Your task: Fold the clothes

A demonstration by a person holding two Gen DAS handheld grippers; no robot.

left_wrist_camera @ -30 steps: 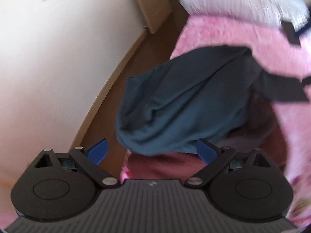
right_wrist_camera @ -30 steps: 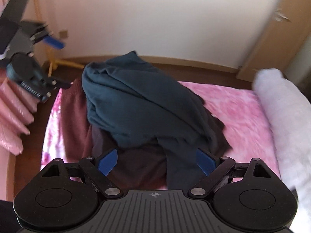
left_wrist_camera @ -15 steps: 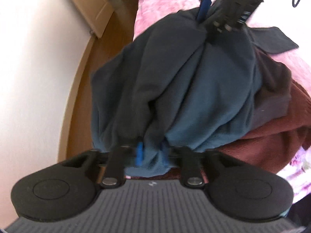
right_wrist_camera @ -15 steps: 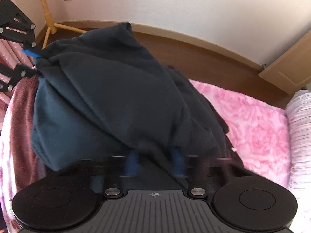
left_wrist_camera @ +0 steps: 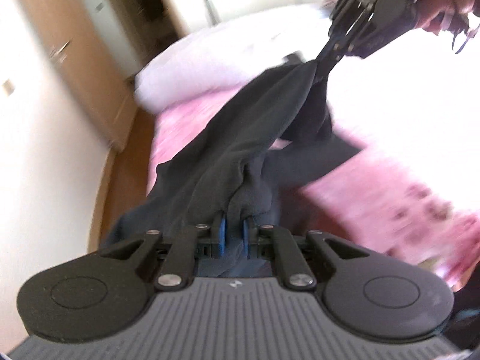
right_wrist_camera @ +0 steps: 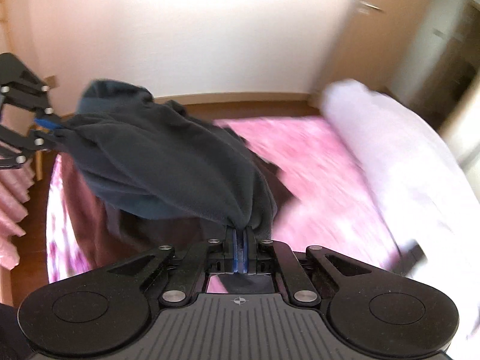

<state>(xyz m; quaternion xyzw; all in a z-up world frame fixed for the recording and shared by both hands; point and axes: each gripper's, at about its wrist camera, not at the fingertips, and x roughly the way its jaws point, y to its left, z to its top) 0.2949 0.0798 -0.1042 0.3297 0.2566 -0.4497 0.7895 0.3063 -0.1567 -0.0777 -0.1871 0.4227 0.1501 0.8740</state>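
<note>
Both sets of jaws pinching the dark blue garment (right_wrist_camera: 168,162), stretched above the bed (right_wrist_camera: 315,162). Thin bunched grips, so could slip free, or snag the maroon clothes (right_wrist_camera: 87,210) underneath near the bed's foot edge.

Left gripper (left_wrist_camera: 233,228): blue pads drawn close, dark cloth (left_wrist_camera: 240,138) pinched between them. Right gripper (right_wrist_camera: 240,241): pads nearly together, clamped on another edge of the same cloth (seen from the left wrist view, it sits raised, well apart from the left). A bare hand (left_wrist_camera: 441,9) grips the right gripper's handle.
</note>
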